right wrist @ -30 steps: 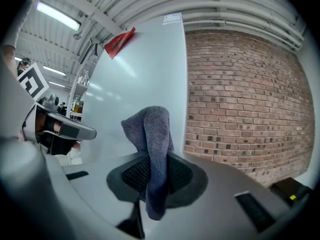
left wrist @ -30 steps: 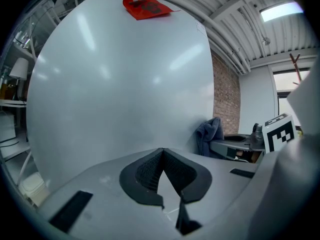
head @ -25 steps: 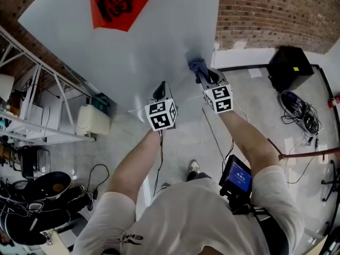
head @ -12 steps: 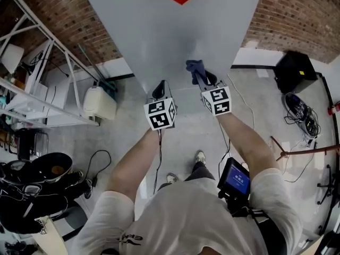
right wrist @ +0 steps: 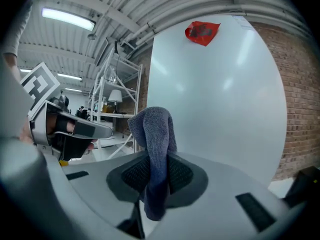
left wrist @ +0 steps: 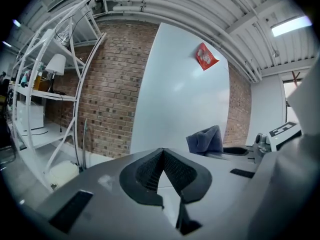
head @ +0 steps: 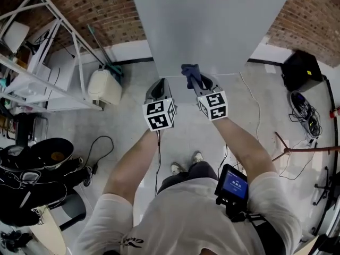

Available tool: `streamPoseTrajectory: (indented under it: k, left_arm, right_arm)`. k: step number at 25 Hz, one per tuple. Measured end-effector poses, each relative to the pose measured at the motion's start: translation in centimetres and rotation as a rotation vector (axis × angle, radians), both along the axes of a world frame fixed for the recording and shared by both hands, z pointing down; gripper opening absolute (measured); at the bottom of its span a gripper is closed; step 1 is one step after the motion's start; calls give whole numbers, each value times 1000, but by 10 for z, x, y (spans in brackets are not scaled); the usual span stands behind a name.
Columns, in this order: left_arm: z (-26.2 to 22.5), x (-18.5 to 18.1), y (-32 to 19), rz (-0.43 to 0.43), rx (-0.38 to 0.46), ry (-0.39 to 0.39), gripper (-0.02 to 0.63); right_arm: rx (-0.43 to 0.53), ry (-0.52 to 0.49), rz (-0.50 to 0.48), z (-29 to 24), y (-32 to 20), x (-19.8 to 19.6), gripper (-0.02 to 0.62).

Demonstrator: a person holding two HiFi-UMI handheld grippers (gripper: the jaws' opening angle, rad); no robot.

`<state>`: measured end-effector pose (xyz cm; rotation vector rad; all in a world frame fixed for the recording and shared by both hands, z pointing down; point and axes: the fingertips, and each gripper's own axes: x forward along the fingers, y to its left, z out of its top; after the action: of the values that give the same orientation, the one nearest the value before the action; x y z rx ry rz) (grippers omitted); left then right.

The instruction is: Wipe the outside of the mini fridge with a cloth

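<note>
blue-grey cloth (right wrist: 156, 134) – bunched, upright, pinched in the right gripper (right wrist: 156, 178) – near the pale fridge (head: 212, 25).

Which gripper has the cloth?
The right gripper: its jaws are shut on the blue cloth. The left gripper has its jaws together, nothing between them.

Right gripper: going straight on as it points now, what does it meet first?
Probably the white panel, with the blue cloth pinched in the right gripper touching first; the gap is hard to judge.
</note>
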<state>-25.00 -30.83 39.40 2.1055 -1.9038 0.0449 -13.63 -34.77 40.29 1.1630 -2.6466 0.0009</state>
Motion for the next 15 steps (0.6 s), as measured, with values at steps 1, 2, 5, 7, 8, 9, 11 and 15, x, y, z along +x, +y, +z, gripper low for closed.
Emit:
streamPoseTrajectory:
  k: [1, 2, 5, 7, 8, 9, 11, 15]
  left_arm:
    - [5, -2, -1, -4, 5, 1, 3]
    - [11, -3, -2, -9, 11, 0, 3]
    - [34, -13, -10, -38, 43, -6, 3]
    - [56, -20, -18, -57, 68, -11, 4]
    - [70, -23, -23, -64, 78, -10, 3]
    - [86, -26, -27, -72, 84, -8, 3]
    - [120, -35, -31, -95, 89, 0, 3]
    - [188, -50, -39, -125, 91, 7, 3]
  right_arm:
    - [-5, -4, -12, 7, 0, -5, 63]
    - [-10, -9, -25, 15, -1, -10, 63]
    - [-12, -21, -70, 43, -9, -25, 63]
    - [-7, -32, -96, 68, -17, -35, 63]
    - [-7, -38, -104, 84, -22, -39, 63]
    - [-9, -45, -111, 101, -26, -44, 63]
    - [-18, -55, -127, 137, -31, -55, 63]
    - [-15, -61, -156, 203, -38, -72, 63]
